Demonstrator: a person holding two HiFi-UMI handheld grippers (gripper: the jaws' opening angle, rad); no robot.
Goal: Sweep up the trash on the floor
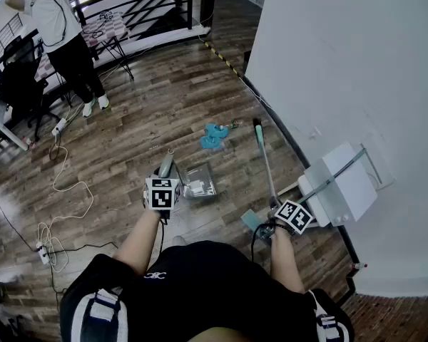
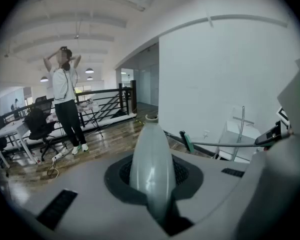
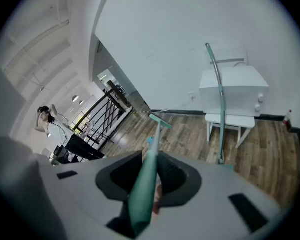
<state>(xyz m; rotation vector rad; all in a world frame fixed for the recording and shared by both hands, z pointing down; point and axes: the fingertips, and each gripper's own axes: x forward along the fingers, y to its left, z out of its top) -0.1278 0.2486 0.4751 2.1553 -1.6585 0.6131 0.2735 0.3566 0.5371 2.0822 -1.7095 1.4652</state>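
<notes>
- The left gripper has its two jaws pressed onto the grey handle of a dustpan.
- The dustpan is low by the wooden floor, just in front of the person's left hand. I cannot tell if it touches the floor.
- The right gripper has its jaws pinched on the green stick of a broom.
- The broom stick points away from the person. The broom head is down at the floor, close to the edge where the floor meets the white wall.
- The trash is a small blue heap on the floor. It lies past the dustpan, between the dustpan and the broom head, and touches neither.
- A white cabinet stands against the wall, to the right of the right gripper.
- A thin pole stands in front of the cabinet.
- Another person stands far off at the other side of the floor, next to a black railing, with both arms up.
- A white cable lies in loops on the floor at the left side.
</notes>
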